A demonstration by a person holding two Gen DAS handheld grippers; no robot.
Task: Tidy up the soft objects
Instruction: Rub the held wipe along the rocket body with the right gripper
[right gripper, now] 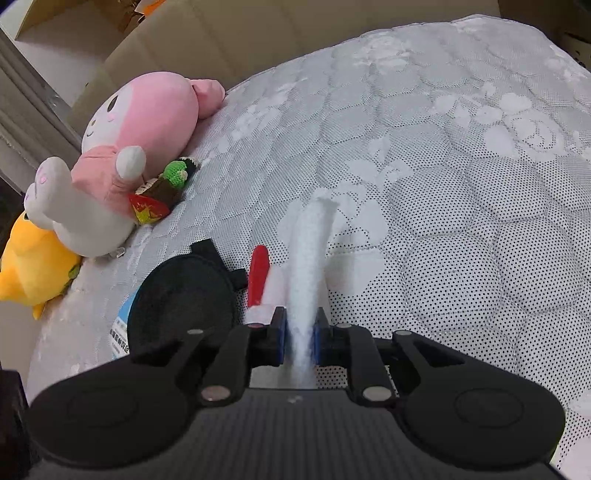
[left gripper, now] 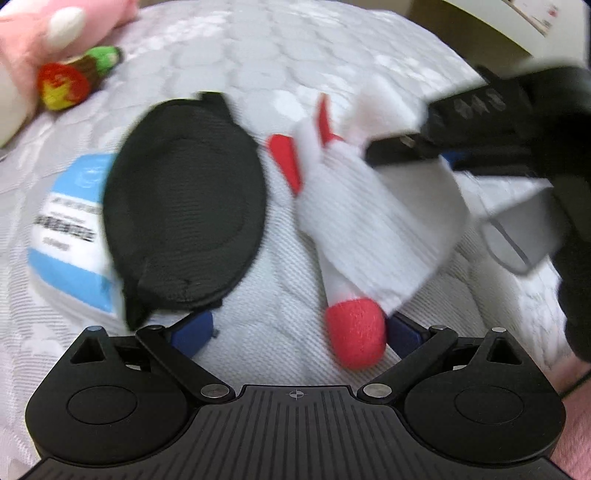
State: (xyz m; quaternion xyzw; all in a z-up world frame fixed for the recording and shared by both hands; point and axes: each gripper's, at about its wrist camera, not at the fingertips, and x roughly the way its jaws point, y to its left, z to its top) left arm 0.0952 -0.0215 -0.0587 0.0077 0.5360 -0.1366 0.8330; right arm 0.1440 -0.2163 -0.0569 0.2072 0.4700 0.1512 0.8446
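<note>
Left wrist view: my left gripper is spread wide, nothing gripped; the red toe of the white sock lies just inside its right finger, on the mattress. The sock's long axis runs from that toe up and to the right, to where my right gripper pinches the far end, so the toe end is nearer my left, the cuff end w/ my right. Black eye mask sits just left of the sock, partly over a blue-and-white packet. Right wrist view: right gripper is clamped on the white sock, a ridge of fabric squeezed btwn the blue pads and running straight ahead; a red part shows beside it on the left. Surface is a quilted grey-white mattress, soft, so things sink a bit. Pink plush, yellow plush & a small crochet toy line the left edge, well apart from the sock; cardboard box behind. Next, I reckon, left closes on the toe.
</note>
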